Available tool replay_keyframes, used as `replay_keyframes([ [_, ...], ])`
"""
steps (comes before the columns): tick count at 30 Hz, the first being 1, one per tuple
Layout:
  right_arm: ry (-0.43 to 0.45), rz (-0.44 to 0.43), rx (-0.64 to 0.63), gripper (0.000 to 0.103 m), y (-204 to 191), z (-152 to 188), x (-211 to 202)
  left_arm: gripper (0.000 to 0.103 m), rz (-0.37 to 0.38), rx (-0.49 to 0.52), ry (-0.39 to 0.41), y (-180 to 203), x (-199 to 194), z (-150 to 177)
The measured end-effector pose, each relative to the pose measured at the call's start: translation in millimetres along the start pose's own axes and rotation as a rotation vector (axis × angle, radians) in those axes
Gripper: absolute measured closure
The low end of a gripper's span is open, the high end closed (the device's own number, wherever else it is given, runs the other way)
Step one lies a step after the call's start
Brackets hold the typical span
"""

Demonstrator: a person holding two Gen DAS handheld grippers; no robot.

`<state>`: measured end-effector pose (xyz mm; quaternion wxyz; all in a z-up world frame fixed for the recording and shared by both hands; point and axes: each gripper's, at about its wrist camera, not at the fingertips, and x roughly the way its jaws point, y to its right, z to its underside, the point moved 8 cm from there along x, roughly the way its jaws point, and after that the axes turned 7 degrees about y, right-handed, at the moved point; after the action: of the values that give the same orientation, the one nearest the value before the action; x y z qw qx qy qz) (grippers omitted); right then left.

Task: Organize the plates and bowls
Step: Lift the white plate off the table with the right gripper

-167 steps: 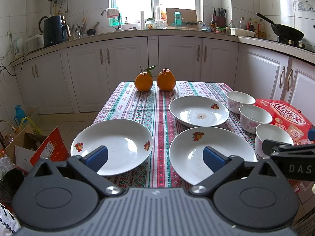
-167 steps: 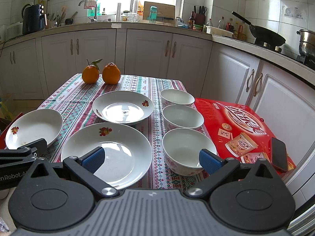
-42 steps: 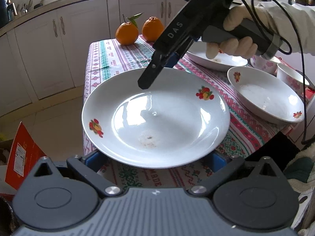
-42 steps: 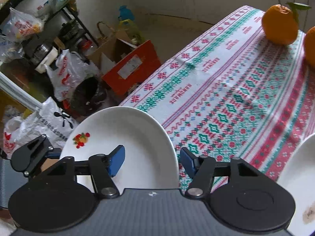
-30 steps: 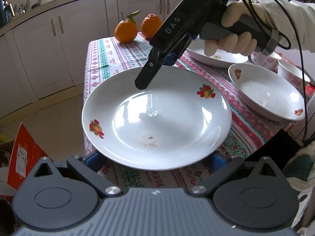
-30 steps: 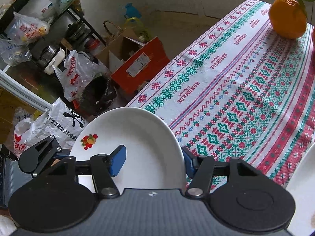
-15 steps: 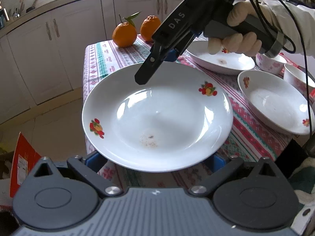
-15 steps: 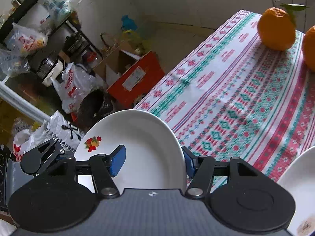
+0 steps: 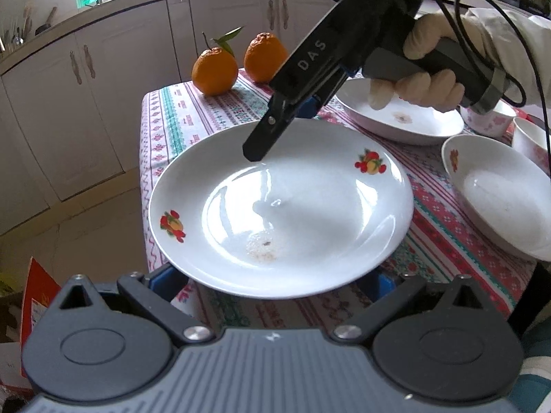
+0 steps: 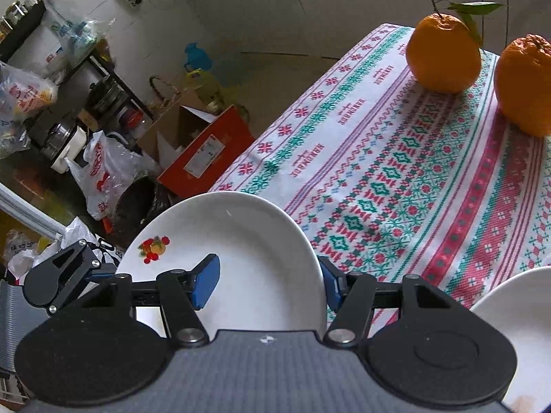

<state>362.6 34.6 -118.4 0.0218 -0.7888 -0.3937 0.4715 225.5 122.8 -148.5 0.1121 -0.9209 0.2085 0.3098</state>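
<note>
A white plate with fruit decals (image 9: 282, 206) sits tilted, lifted at the table's near left corner. My right gripper (image 10: 268, 282) straddles its far rim, one blue pad over the plate and one beyond the rim (image 9: 265, 137), jaws open a plate-width. My left gripper (image 9: 272, 278) is open wide, its blue pads under the plate's near edge. A second plate (image 9: 509, 199) lies to the right and a third (image 9: 403, 117) behind it. Two bowls (image 9: 527, 137) show at the far right.
Two oranges (image 9: 237, 62) stand at the table's far end on the patterned cloth (image 10: 396, 172). Off the table's left edge are a red box (image 10: 206, 151), bags and a shelf of pots. Kitchen cabinets (image 9: 103, 69) run behind.
The plate has risen and tilted a little, and the right gripper has shifted slightly with it. Earlier all three plates lay flat on the table with both grippers away.
</note>
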Motion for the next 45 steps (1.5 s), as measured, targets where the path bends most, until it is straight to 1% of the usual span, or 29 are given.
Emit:
replay_keyframes([
  [7, 0.005, 0.031, 0.002, 0.036, 6.9, -2.0, 3.5, 0.002, -0.002, 0.013, -0.001, -1.3, 8.0, -2.5],
  [13, 0.012, 0.047, -0.006, 0.036, 8.8, -3.2, 4.5, 0.002, -0.022, 0.027, 0.01, -5.5, 12.3, -6.0],
  [19, 0.017, 0.049, -0.009, 0.036, 8.6, -3.2, 5.1, 0.002, -0.036, 0.034, 0.015, -7.4, 14.2, -6.1],
  [24, 0.015, 0.055, -0.017, 0.036, 7.4, -3.2, 6.6, 0.002, -0.032, 0.034, 0.014, -6.8, 13.8, -4.9],
  [26, 0.014, 0.05, -0.02, 0.033, 7.1, -2.4, 6.4, 0.002, -0.028, 0.033, 0.014, -6.9, 13.7, -4.4],
  [28, 0.014, 0.043, -0.014, 0.026, 5.6, -2.0, 6.6, 0.001, -0.019, 0.031, 0.01, -6.2, 13.7, -3.7],
  [29, 0.013, 0.045, -0.019, 0.025, 4.3, -1.8, 6.8, 0.001, -0.018, 0.033, 0.006, -5.5, 13.7, -3.3],
  [32, 0.01, 0.049, -0.031, 0.017, 1.3, -1.3, 5.9, 0.001, -0.007, 0.027, -0.004, -4.6, 12.4, -2.2],
  [34, 0.015, 0.049, -0.036, 0.013, -1.3, -0.9, 3.1, 0.001, -0.014, 0.022, -0.005, -4.5, 10.2, -1.5],
  [37, 0.016, 0.063, -0.057, 0.011, -5.0, 1.5, -2.2, 0.001, -0.029, 0.017, -0.006, -5.4, 5.1, -0.3],
  [40, 0.019, 0.09, -0.076, 0.01, -8.3, 4.7, -9.0, 0.001, -0.028, 0.007, 0.002, -2.9, -5.0, -0.8],
  [45, 0.052, 0.143, -0.112, 0.01, -17.6, 10.5, -31.9, 0.001, -0.05, -0.002, 0.029, 6.3, -26.0, -5.0],
])
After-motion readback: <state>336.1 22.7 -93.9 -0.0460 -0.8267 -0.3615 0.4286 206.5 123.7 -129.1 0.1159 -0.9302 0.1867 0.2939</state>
